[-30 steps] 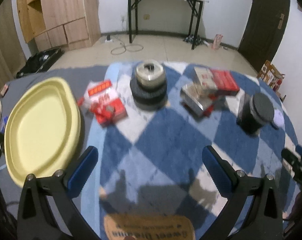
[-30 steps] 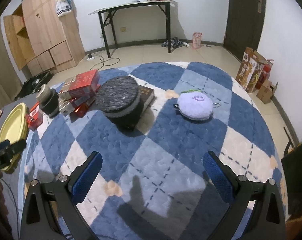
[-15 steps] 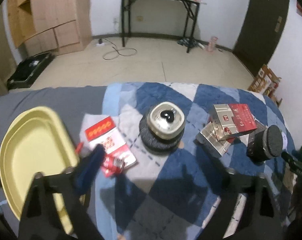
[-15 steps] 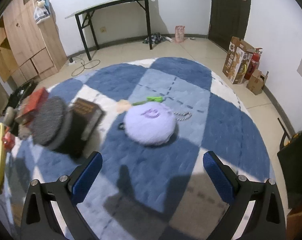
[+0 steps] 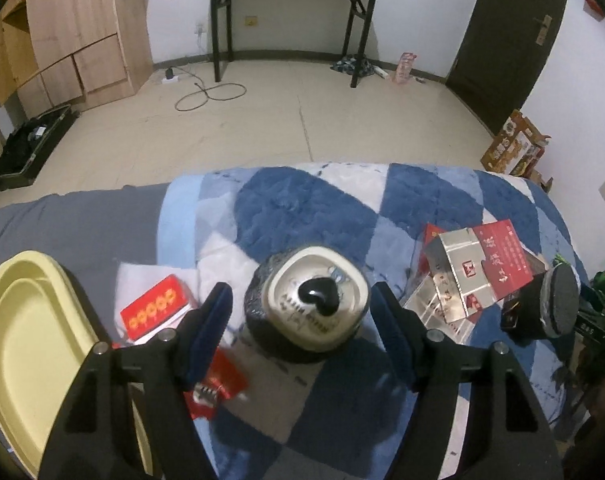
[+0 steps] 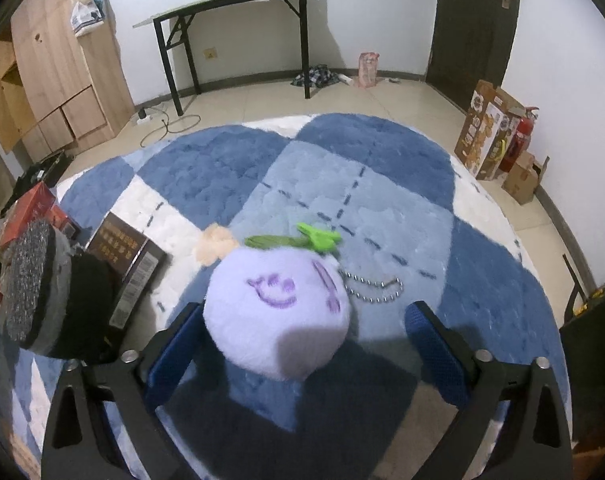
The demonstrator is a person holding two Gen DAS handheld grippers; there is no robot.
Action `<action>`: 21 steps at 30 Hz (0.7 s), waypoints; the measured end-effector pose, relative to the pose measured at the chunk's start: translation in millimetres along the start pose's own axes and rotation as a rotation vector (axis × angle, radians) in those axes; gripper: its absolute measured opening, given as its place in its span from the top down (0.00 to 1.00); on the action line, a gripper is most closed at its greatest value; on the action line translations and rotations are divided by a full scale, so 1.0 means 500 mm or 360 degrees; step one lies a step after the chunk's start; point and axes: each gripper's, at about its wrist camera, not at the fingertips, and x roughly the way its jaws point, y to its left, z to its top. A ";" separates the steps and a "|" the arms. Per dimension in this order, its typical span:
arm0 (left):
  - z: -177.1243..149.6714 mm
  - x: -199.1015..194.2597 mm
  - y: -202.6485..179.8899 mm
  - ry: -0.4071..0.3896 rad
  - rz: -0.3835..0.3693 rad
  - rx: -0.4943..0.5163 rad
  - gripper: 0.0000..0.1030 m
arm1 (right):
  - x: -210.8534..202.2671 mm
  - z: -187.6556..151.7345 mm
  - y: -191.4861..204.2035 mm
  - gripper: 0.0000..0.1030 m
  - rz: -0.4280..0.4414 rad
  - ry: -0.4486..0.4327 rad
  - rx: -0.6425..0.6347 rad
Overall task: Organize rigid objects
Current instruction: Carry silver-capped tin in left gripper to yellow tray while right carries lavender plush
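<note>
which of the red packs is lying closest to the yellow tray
The red pack with the gold dots, just right of the yellow tray. The red-and-silver cartons lie far off, beyond the can.

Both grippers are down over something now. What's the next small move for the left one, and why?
Probably finish closing the left gripper on the can: its jaws have just been narrowing, the can sits between the pads, and a gap still shows on each side.

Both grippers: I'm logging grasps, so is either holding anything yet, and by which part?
Nothing is held. The left gripper, jaws closing, brackets the crushed silver drink can; the right gripper, jaws closing, brackets the lilac plush keychain toy. No pad visibly presses.
</note>
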 end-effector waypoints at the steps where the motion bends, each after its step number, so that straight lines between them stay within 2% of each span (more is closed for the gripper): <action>1: 0.000 0.003 0.001 -0.0001 -0.0003 -0.0001 0.35 | 0.003 0.001 0.001 0.15 -0.0002 -0.0006 -0.0005; 2: 0.000 0.007 0.000 0.0011 -0.0015 0.0006 0.46 | 0.005 0.001 0.002 0.22 -0.0005 -0.0011 -0.0009; 4: 0.000 0.009 -0.004 -0.0015 -0.0025 0.0029 0.48 | 0.005 0.001 0.003 0.36 0.0012 -0.0026 -0.0019; 5: -0.001 0.006 -0.007 -0.0029 -0.0019 0.0043 0.48 | 0.002 0.000 0.005 0.47 0.0023 -0.0034 -0.0028; 11: -0.011 -0.030 -0.001 -0.0103 -0.0072 0.0033 0.48 | -0.031 -0.013 -0.007 0.49 0.0065 -0.0109 -0.0003; 14: -0.018 -0.080 0.017 -0.0166 -0.0121 -0.0019 0.48 | -0.061 -0.028 -0.017 0.49 0.0077 -0.0151 0.0011; 16: -0.035 -0.142 0.060 -0.0240 -0.0143 -0.0118 0.48 | -0.104 -0.039 -0.015 0.49 0.0067 -0.0206 -0.0037; 18: -0.051 -0.187 0.105 -0.0282 -0.0106 -0.0187 0.48 | -0.149 -0.038 0.008 0.49 0.0059 -0.0290 -0.0138; 21: -0.091 -0.265 0.199 -0.0326 0.0110 -0.0262 0.48 | -0.219 -0.011 0.086 0.49 0.0164 -0.0371 -0.0252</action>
